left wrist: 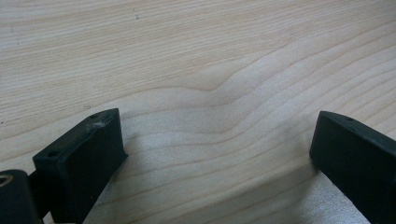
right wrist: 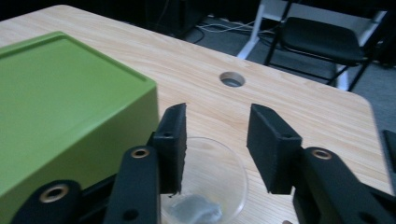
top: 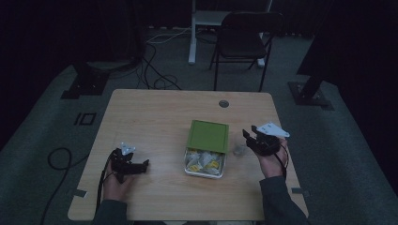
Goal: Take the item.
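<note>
The left gripper [top: 141,165] rests low left on the counter [top: 155,117], fingers spread. The right gripper [right wrist: 217,140], fingers spread and holding nothing, hovers over a clear glass cup [right wrist: 219,184] beside the green box [right wrist: 60,102].

**Table and what lay on it**

I saw a light wooden table [top: 155,117] with a round cable hole [top: 224,103] near its far edge. Around the middle sat a white tin [top: 204,163] with small packets inside, its green lid [top: 208,136] resting over the far end. Just to the right of the tin lay a small clear dish [right wrist: 219,186] with something greyish in it. Pieces of tape [top: 80,192] marked the table's near corners.
</note>
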`<state>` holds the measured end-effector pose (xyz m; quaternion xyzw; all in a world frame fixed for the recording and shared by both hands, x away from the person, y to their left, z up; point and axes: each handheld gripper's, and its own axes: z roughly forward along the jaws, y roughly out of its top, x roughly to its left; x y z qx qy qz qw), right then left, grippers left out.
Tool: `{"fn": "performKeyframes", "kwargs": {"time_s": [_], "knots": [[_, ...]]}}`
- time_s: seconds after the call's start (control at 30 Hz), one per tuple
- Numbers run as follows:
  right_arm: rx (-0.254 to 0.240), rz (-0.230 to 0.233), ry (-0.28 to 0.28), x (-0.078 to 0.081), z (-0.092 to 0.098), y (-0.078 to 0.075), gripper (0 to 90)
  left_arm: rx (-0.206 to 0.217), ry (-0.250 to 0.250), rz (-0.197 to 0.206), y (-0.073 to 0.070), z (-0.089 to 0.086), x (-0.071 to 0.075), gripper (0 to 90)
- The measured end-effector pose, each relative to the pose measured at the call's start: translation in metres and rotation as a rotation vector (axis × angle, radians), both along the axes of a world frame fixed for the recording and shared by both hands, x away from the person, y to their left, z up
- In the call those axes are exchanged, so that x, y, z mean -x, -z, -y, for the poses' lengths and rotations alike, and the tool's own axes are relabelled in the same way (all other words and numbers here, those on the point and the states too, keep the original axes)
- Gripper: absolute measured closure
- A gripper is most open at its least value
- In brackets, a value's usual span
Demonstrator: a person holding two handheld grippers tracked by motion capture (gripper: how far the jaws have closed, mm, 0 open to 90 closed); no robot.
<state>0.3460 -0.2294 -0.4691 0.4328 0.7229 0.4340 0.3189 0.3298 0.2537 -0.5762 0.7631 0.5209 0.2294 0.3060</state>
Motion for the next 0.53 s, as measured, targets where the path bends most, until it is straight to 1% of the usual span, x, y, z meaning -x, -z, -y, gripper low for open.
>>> {"fn": "performKeyframes", "kwargs": {"time_s": [0.13, 0.23, 0.47, 0.53], "knots": [[-0.002, 0.005, 0.020, 0.004, 0.005, 0.000, 54.4, -0.001, 0.000, 0.000, 0.000, 0.000, 0.000, 3.7], [0.005, 0.001, 0.018, 0.008, 0.009, 0.002, 53.9, 0.000, 0.000, 0.000, 0.000, 0.000, 0.000, 3.7], [0.010, -0.020, 0.008, 0.019, 0.012, 0.010, 52.9, 0.000, 0.000, 0.000, 0.000, 0.000, 0.000, 3.7], [0.019, -0.030, 0.013, 0.023, 0.014, 0.016, 53.0, -0.001, 0.001, -0.001, 0.000, 0.000, 0.000, 3.7]]}}
